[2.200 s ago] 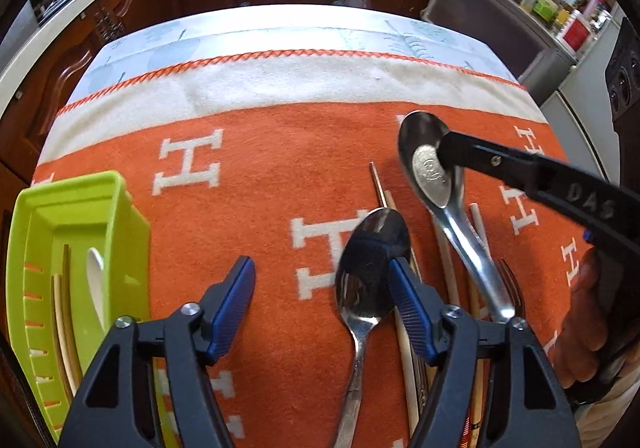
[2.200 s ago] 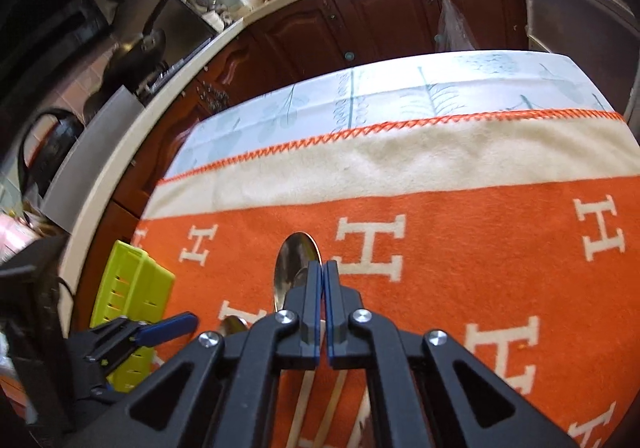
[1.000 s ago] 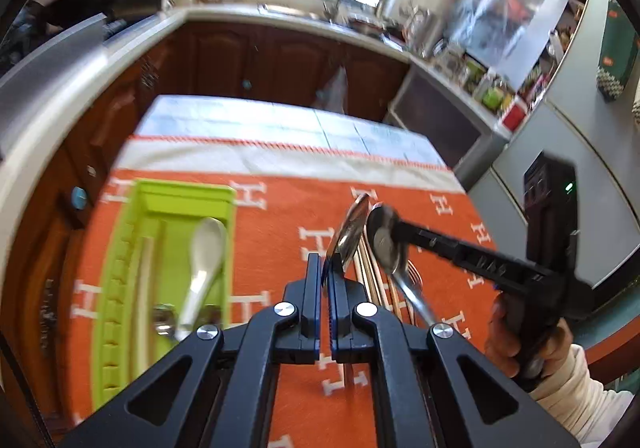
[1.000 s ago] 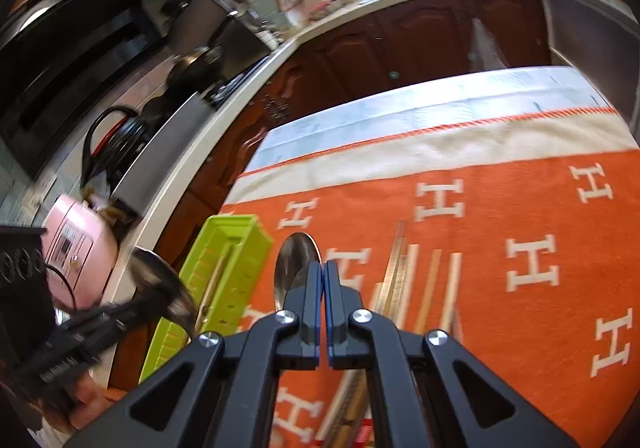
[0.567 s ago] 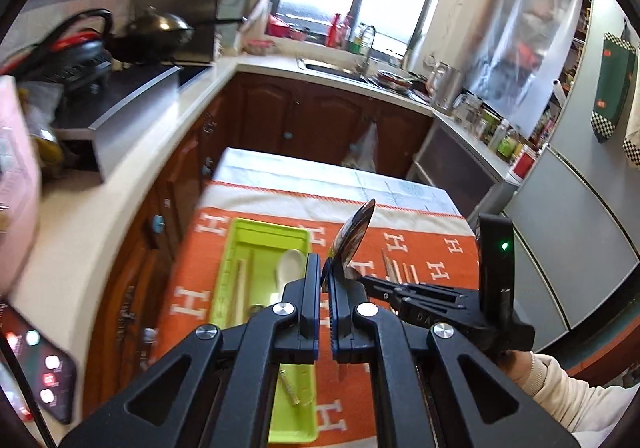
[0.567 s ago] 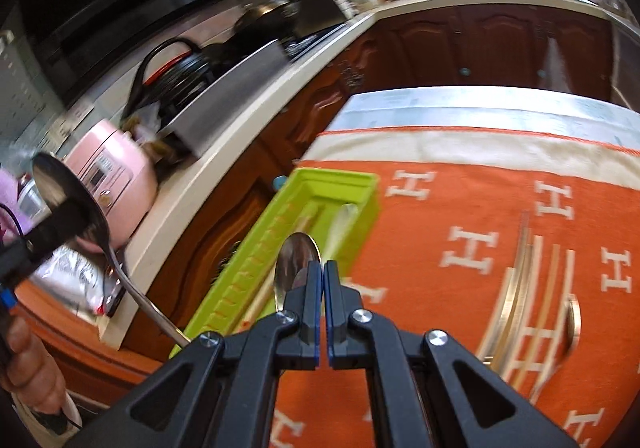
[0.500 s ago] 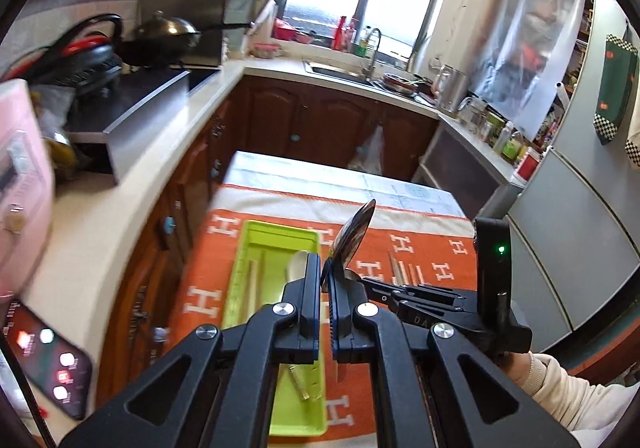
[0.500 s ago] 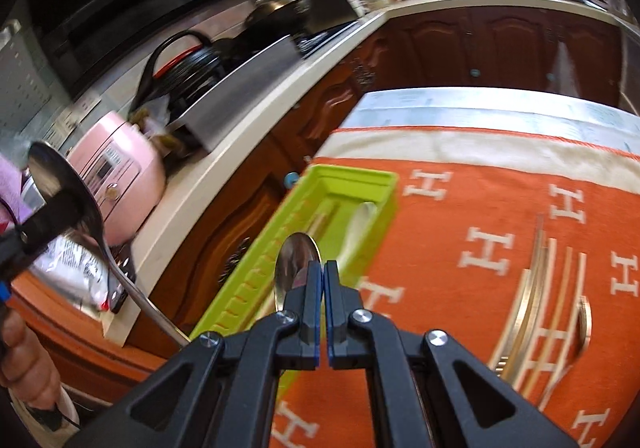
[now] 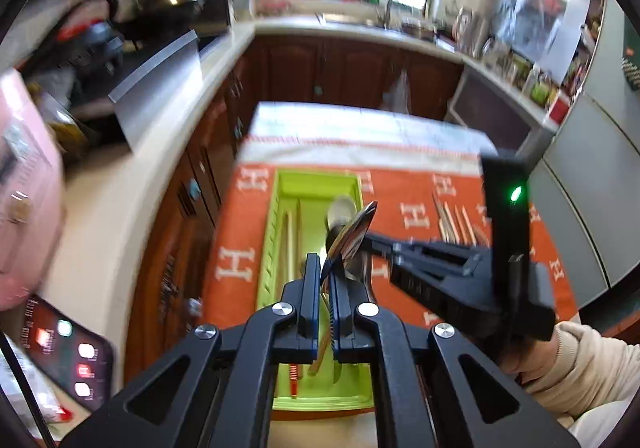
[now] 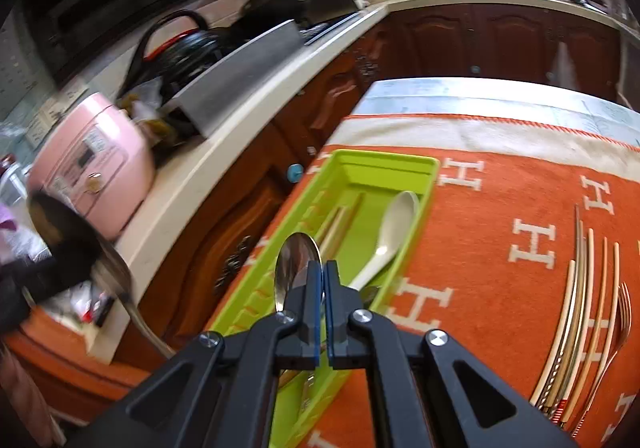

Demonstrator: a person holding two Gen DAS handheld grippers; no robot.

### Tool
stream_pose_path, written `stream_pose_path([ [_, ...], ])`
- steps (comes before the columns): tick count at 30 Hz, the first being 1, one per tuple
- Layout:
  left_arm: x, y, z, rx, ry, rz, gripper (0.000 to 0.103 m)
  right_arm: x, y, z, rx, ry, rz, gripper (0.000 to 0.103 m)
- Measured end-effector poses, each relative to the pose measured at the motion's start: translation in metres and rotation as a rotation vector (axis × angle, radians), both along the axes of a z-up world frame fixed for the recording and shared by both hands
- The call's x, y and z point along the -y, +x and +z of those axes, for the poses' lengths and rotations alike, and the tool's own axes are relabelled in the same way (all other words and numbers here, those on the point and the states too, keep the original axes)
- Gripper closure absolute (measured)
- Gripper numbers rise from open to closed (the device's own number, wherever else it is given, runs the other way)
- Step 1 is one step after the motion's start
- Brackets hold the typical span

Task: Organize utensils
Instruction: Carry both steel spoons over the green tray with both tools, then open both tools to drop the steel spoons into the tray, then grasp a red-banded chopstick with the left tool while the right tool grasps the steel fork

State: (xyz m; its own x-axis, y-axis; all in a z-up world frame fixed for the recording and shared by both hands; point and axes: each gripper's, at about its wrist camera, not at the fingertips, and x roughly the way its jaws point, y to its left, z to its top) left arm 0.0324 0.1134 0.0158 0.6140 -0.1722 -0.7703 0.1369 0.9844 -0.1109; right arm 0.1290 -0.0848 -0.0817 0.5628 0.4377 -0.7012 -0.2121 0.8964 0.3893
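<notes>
My left gripper (image 9: 328, 280) is shut on a metal spoon (image 9: 354, 234), held high above the green utensil tray (image 9: 316, 179). My right gripper (image 10: 323, 280) is shut on a second metal spoon (image 10: 294, 268), also over the green tray (image 10: 380, 163). The right gripper shows in the left wrist view (image 9: 374, 238), reaching over the tray. The left-held spoon shows blurred at the left of the right wrist view (image 10: 64, 232). A white ceramic spoon (image 10: 394, 226) and wooden chopsticks (image 10: 338, 226) lie in the tray.
Several chopsticks (image 10: 580, 312) and a fork (image 10: 620, 320) lie on the orange H-patterned cloth (image 10: 500, 207) right of the tray. A pink rice cooker (image 10: 88, 167) stands on the counter at left. Wooden cabinets (image 10: 500, 43) are behind the table.
Both grippers closed on spoons, lifted them off the cloth and carried them left over the green tray. Since half a second ago both have come lower and closer to the tray.
</notes>
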Motion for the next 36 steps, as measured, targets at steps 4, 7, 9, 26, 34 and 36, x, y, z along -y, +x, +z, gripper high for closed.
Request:
stream_pose_path([
  [4, 0.003, 0.022, -0.036, -0.071, -0.032, 0.008, 0.101, 0.006, 0.010, -0.006, 0.024, -0.043, -0.045, 0.102],
  [7, 0.002, 0.038, -0.059, -0.112, -0.076, 0.015, 0.101, 0.006, 0.016, -0.009, 0.054, -0.100, -0.064, 0.100],
  [9, 0.001, 0.049, -0.077, -0.144, -0.103, 0.021, 0.101, 0.005, 0.019, -0.011, 0.072, -0.137, -0.071, 0.101],
  [26, -0.016, 0.065, -0.121, -0.223, -0.206, 0.063, 0.097, 0.004, 0.038, -0.017, 0.072, -0.191, -0.095, 0.097],
  [34, 0.006, 0.053, -0.100, -0.172, -0.140, 0.042, 0.083, 0.025, 0.021, 0.001, 0.044, -0.190, -0.111, 0.097],
  [36, 0.013, 0.049, -0.094, -0.156, -0.129, 0.032, 0.079, 0.035, 0.014, 0.005, 0.028, -0.192, -0.116, 0.097],
])
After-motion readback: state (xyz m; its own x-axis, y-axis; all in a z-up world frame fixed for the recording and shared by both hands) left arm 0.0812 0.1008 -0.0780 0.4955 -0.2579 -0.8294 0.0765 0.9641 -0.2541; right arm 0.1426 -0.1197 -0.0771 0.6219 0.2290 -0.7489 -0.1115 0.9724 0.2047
